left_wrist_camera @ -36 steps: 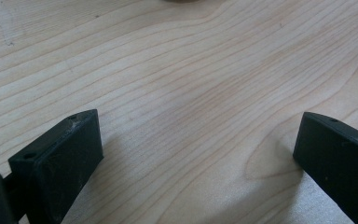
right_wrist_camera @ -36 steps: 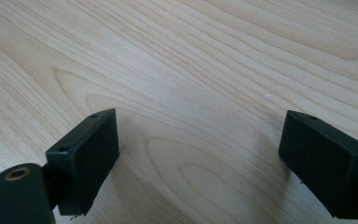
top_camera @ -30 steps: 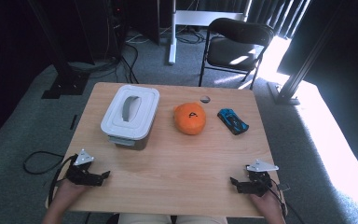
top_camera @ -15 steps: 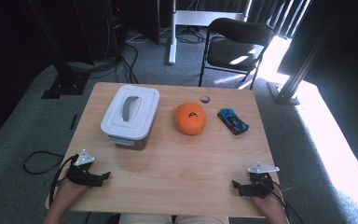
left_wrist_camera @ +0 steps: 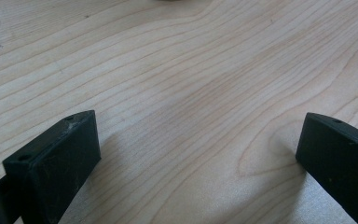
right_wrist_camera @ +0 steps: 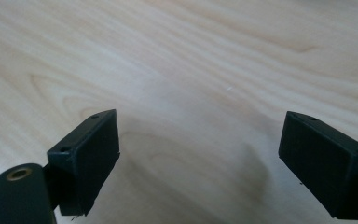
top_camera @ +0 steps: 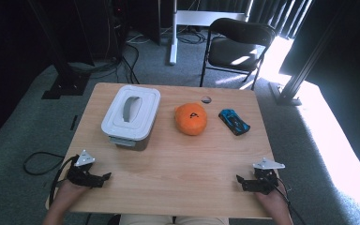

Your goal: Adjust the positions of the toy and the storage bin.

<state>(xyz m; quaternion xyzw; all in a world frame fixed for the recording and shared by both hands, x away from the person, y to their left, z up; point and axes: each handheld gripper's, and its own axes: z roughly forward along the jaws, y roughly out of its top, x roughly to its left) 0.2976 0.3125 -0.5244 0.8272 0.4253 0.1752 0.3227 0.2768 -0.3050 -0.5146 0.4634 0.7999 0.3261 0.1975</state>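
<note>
Nothing on the table (top_camera: 168, 164) has shifted, and both grippers stay parked at its near edge. Left gripper (top_camera: 104, 177) sits by the near left corner, jaws wide over bare wood; right gripper (top_camera: 240, 180) by the near right corner, equally wide. Further back stand the lidded container (top_camera: 131, 115), orange ball (top_camera: 191, 119) and blue toy car (top_camera: 234, 121).

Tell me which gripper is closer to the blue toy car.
Right. The right gripper rests at the table's near right edge, below the blue toy car; the left gripper sits at the near left corner, far across the table.
</note>
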